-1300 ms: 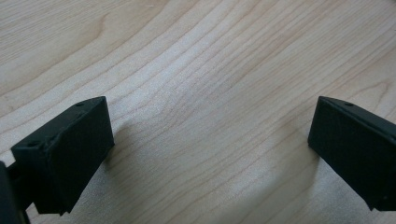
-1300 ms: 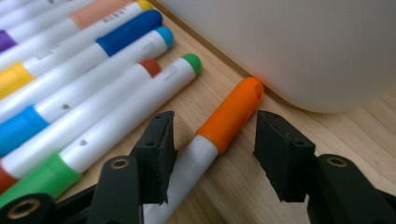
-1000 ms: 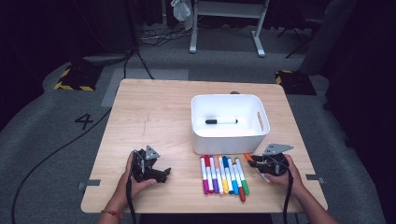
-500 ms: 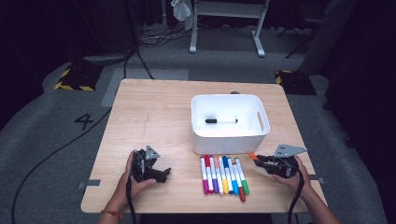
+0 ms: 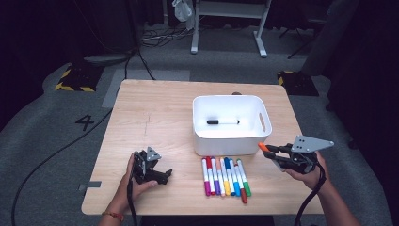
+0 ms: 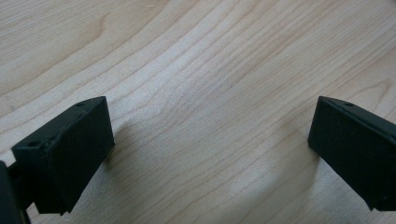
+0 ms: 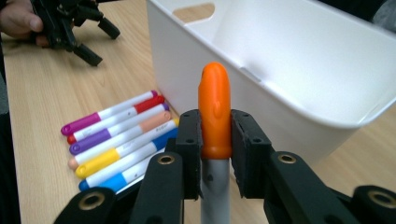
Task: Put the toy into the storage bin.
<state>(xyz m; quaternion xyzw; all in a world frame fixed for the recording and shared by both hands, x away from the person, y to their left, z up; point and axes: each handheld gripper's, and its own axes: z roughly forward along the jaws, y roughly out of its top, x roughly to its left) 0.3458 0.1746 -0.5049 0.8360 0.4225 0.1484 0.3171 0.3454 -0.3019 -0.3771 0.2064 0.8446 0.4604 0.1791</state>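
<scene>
My right gripper [image 5: 270, 150] is raised off the table at the right, beside the white bin [image 5: 230, 143], and is shut on an orange-capped marker [image 5: 262, 147]. In the right gripper view the pads clamp the orange marker [image 7: 215, 112] just below its cap, which points at the bin wall [image 7: 261, 98]. A row of several coloured markers [image 5: 226, 176] lies on the table in front of the bin. One black marker [image 5: 223, 122] lies inside the bin. My left gripper [image 5: 162, 175] rests on the table at the front left, open, with bare wood between its fingers [image 6: 70, 144].
The wooden table [image 5: 155, 117] has bare room across its left half and behind the bin. The marker row [image 7: 116, 135] lies close to the bin's front wall. Dark floor, cables and a stand's legs lie beyond the table's far edge.
My right gripper has lifted from the right end of the marker row, carrying the orange marker up and to the right. The left gripper has stayed put.
</scene>
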